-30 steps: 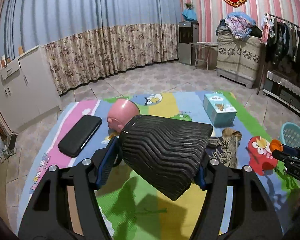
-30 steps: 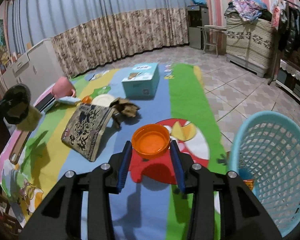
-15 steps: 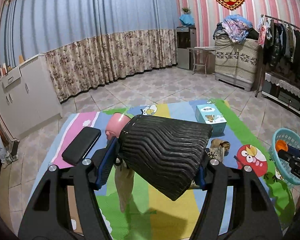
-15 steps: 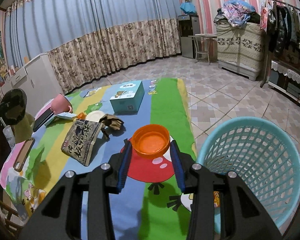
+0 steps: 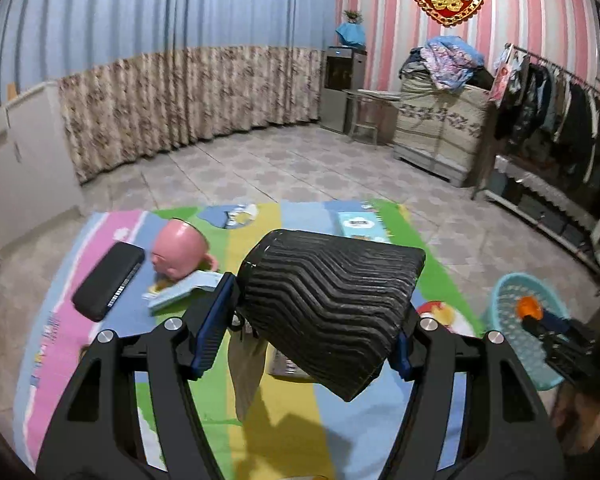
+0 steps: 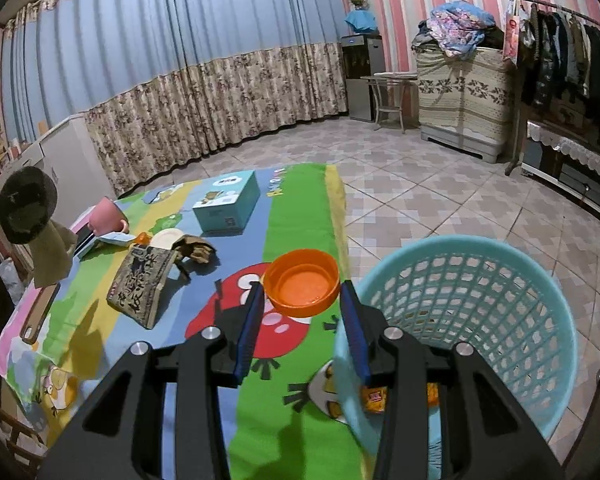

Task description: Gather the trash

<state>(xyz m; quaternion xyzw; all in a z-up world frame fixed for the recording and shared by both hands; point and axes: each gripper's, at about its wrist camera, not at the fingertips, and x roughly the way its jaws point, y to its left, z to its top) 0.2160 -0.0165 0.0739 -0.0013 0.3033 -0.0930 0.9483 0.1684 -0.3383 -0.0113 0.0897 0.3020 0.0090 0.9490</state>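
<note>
Both grippers are carrying something above the colourful play mat (image 6: 296, 216). Left gripper (image 5: 314, 312) has its jaws spread wide and clamped on the sides of a black ribbed cup (image 5: 328, 304), which lies tilted across the gap with a brownish rag or paper (image 5: 246, 372) hanging from beneath it. Right gripper (image 6: 302, 300) is closed about halfway on a small orange lid (image 6: 302, 288), hollow side up, pinched at its two edges by the blue pads (image 6: 250, 320). Just to the right of that gripper, almost under its right finger, stands the light blue mesh basket (image 6: 480, 304) on the tiled floor at the mat's edge, with a few yellow and orange wrappers (image 6: 376, 396) at its bottom; the lid sits near the rim but not over the opening. On the mat behind lie a dark printed snack bag (image 6: 142, 292), a crumpled brown scrap (image 6: 196, 250) and a white disc (image 6: 168, 238) beside it, a teal box (image 6: 226, 204), a pink cup (image 6: 106, 218) tipped on its side, a phone (image 6: 40, 312) near the left edge and a black case (image 5: 108, 282) next to the pink cup. Floral curtains (image 6: 220, 100) and a clothes rack (image 6: 572, 52) line the room's far walls.
</note>
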